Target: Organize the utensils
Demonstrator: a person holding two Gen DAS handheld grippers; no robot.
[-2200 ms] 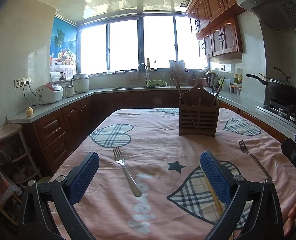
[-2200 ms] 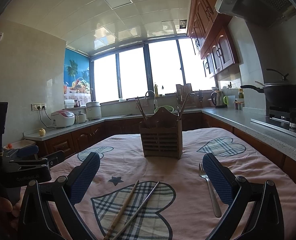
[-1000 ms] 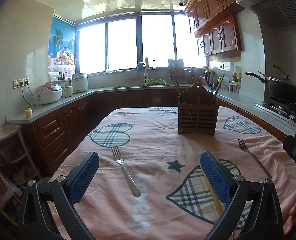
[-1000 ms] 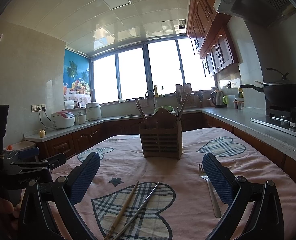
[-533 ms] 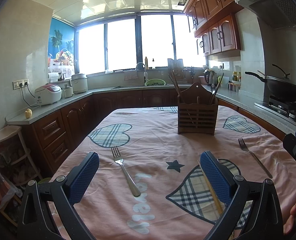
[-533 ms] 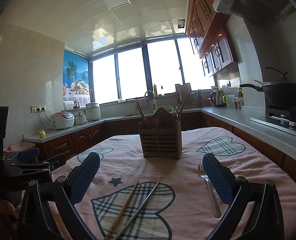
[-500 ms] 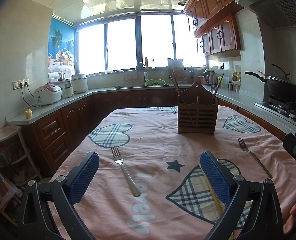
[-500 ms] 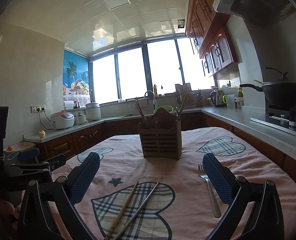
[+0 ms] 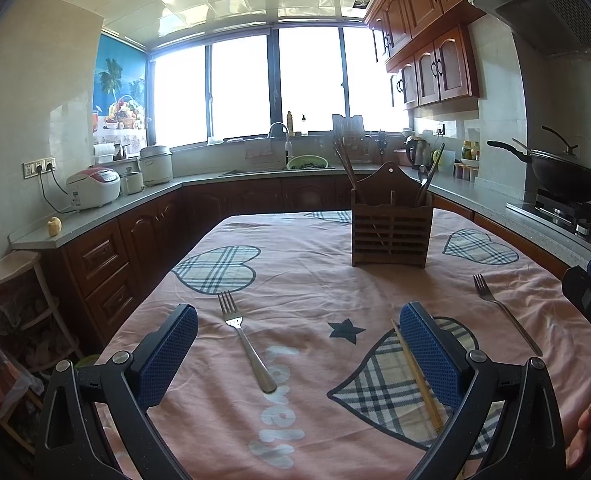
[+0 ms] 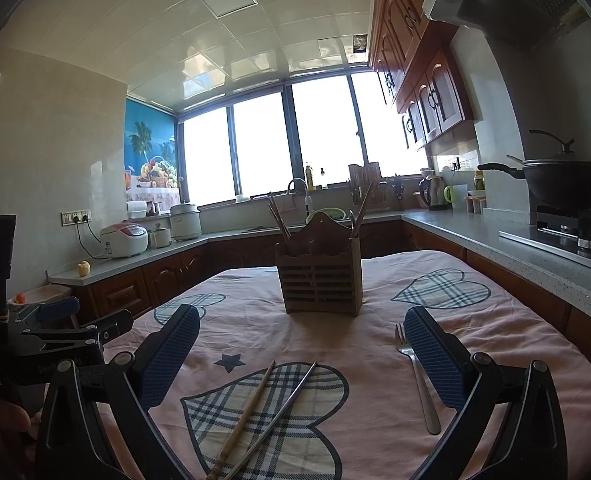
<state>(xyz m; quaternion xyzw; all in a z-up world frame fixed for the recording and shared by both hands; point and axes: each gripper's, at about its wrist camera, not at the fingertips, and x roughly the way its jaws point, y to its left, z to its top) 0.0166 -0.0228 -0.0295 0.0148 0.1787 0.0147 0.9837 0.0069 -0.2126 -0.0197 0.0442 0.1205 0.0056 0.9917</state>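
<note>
A wooden utensil holder [image 9: 391, 232] with chopsticks and spoons stands on the pink tablecloth; it also shows in the right wrist view [image 10: 320, 276]. My left gripper [image 9: 297, 344] is open and empty above a fork [image 9: 245, 340]. A wooden chopstick [image 9: 415, 372] lies by its right finger. My right gripper [image 10: 301, 348] is open and empty, with a wooden chopstick [image 10: 245, 412] and a metal chopstick [image 10: 279, 408] between its fingers. A second fork [image 10: 417, 380] lies beside its right finger; it also shows in the left wrist view [image 9: 503, 314].
Counters wrap around the table [image 9: 315, 276]. A wok [image 9: 563, 176] sits on the stove at right. Rice cookers [image 9: 93, 188] stand on the left counter. The left gripper's body [image 10: 55, 336] is at the right wrist view's left edge.
The right wrist view has tilted up slightly. Nothing on the table has moved and both grippers stay open.
</note>
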